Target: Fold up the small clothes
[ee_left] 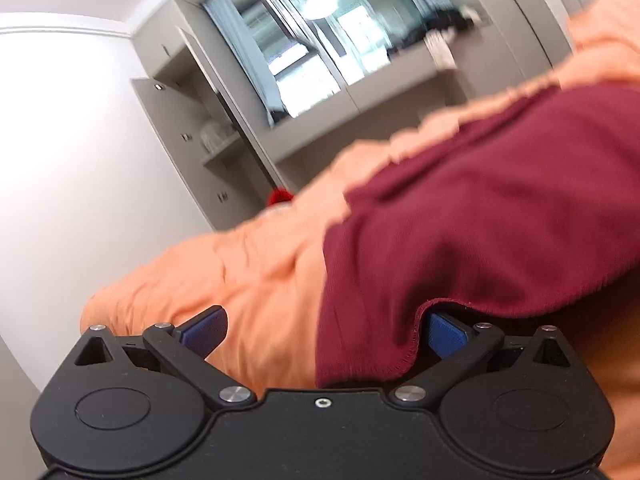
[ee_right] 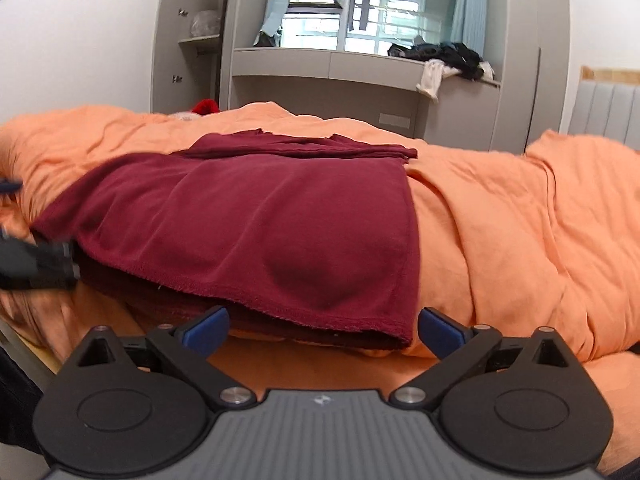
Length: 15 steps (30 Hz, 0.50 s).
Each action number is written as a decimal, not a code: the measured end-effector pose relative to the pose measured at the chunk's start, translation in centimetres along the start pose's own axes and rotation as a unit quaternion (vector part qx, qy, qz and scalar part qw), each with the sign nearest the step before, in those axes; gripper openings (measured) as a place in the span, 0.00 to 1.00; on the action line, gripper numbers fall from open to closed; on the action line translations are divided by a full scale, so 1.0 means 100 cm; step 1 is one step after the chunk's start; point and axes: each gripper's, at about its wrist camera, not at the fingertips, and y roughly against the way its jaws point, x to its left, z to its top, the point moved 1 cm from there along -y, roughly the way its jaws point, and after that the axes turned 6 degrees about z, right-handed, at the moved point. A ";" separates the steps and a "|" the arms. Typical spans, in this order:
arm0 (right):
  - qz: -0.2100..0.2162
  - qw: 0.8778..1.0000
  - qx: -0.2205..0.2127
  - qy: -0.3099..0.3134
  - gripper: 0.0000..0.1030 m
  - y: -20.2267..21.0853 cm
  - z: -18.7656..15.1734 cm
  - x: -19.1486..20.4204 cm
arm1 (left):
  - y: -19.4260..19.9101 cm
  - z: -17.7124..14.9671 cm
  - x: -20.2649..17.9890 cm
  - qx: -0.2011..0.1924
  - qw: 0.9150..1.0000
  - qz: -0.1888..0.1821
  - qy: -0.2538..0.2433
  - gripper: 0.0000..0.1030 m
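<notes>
A maroon garment (ee_right: 256, 216) lies folded on the orange bedspread (ee_right: 520, 220), reaching its near edge. The right gripper (ee_right: 323, 330) hangs wide apart just before that edge, touching nothing.

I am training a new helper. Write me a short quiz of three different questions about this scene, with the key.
1. True or false: the right gripper is shut on the dark red cloth.
2. The cloth lies on: A) an orange bed cover, B) a wooden table, C) a grey floor.
3. Fill in: at the left gripper, the cloth's edge hangs over one blue ____.

Key: 1 false, its jaws stand open, short of the cloth's near edge. 2 A. 3 finger.
</notes>
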 end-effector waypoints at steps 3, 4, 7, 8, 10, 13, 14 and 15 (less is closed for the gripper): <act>-0.028 0.999 -0.018 0.027 1.00 -0.004 -0.001 0.022 | 0.005 0.007 0.006 -0.027 0.999 0.021 0.018 1.00; -0.036 0.998 -0.021 0.038 1.00 -0.007 -0.001 0.028 | 0.003 0.008 0.007 -0.022 0.999 0.021 0.021 1.00; -0.068 0.993 -0.020 0.089 1.00 -0.022 -0.004 0.050 | -0.003 0.005 0.005 0.000 1.000 0.014 0.013 1.00; -0.081 0.991 -0.019 0.103 1.00 -0.027 -0.005 0.055 | -0.002 0.004 0.004 -0.001 1.000 0.015 0.011 1.00; -0.107 0.988 -0.027 0.111 1.00 -0.031 -0.006 0.058 | 0.001 0.005 0.006 -0.010 1.000 0.018 0.015 1.00; -0.125 0.988 -0.056 0.075 1.00 -0.026 -0.003 0.047 | 0.007 0.005 0.012 -0.028 0.999 0.021 0.035 1.00; -0.121 0.989 -0.057 0.061 1.00 -0.027 -0.002 0.043 | 0.008 0.005 0.013 -0.027 0.999 0.018 0.039 0.99; -0.105 0.992 -0.043 0.053 1.00 -0.032 -0.001 0.043 | 0.007 0.006 0.011 -0.023 0.999 0.014 0.038 0.99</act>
